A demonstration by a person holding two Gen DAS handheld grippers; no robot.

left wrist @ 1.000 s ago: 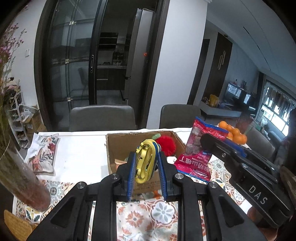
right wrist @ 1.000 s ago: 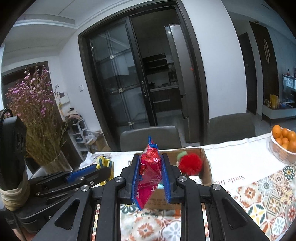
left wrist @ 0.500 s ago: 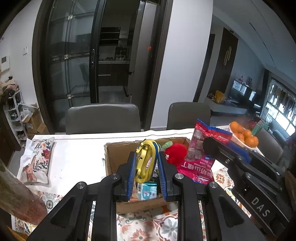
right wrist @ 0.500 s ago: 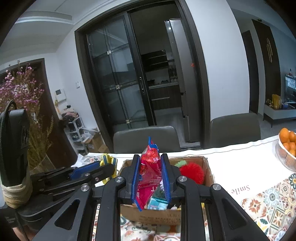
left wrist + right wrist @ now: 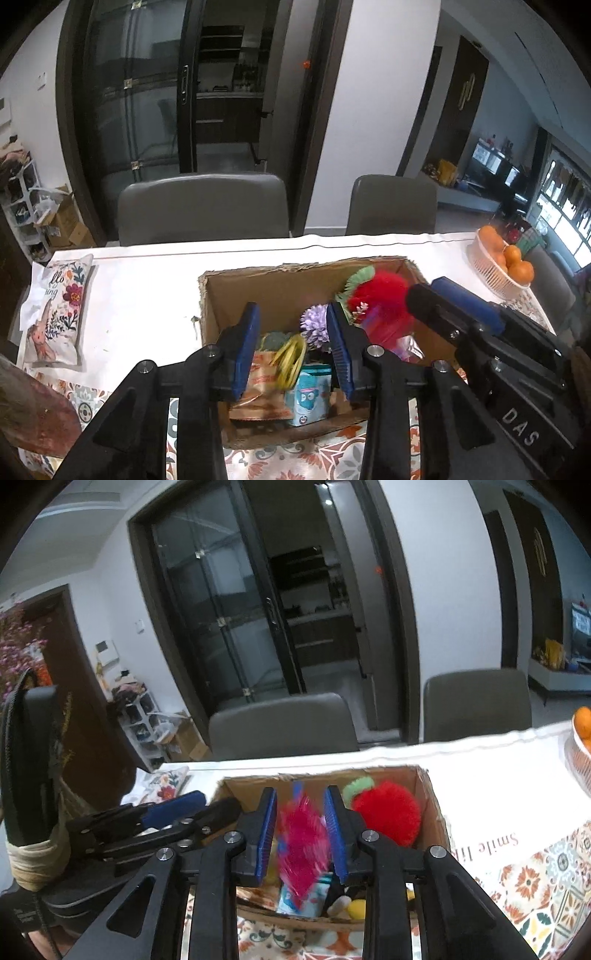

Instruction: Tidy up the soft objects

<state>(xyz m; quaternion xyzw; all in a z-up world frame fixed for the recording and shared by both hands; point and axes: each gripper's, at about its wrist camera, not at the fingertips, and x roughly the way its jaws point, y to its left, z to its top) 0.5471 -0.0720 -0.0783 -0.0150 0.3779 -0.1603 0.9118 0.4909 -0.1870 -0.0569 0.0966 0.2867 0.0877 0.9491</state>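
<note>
Release stage: my left gripper (image 5: 291,354) and right gripper (image 5: 300,832) gape empty above the cardboard box (image 5: 295,280), yellow toy (image 5: 290,360) and red packet (image 5: 303,843) dropping in; the floral pouch (image 5: 59,314) remains outside.

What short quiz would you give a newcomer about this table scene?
1. True or false: the left gripper is clamped shut on the yellow toy.
2. Which of these lies inside the cardboard box? A. floral pouch B. red fluffy ball C. vase
3. In one word, what fills the white basket?

Key: 1. False, its jaws stand apart. 2. B. 3. Oranges.
</note>
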